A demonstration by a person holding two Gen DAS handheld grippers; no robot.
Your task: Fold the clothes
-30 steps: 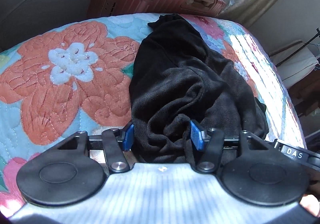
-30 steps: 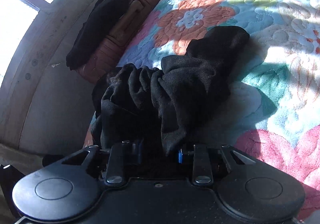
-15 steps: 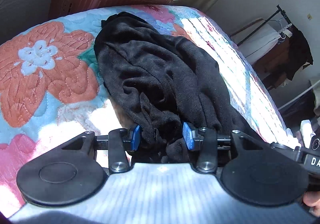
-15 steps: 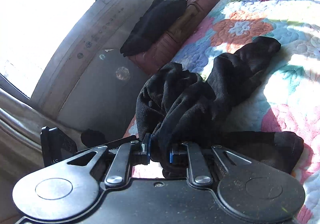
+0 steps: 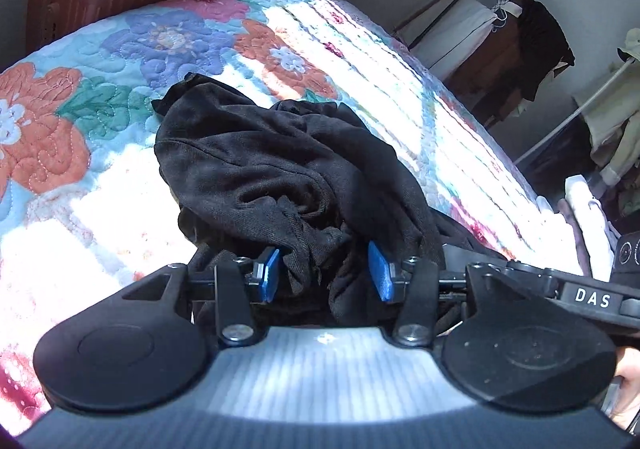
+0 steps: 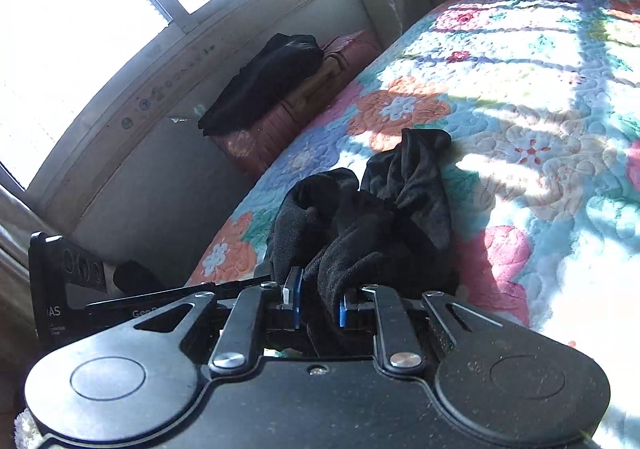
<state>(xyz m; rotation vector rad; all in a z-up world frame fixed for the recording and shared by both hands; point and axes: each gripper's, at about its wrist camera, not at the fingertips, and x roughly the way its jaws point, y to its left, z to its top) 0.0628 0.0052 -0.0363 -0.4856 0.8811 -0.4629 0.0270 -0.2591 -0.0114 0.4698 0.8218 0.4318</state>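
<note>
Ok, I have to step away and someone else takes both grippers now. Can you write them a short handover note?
Left gripper: pads apart, black garment bunched between them; whether it actually grips is unclear.
Right gripper: shut on a fold of the same garment.
Garment: crumpled in a heap on the floral quilt, near the bed's edge; nothing flat.
Done: both ends picked up.
Left: spread it flat on the quilt, then fold.
</note>
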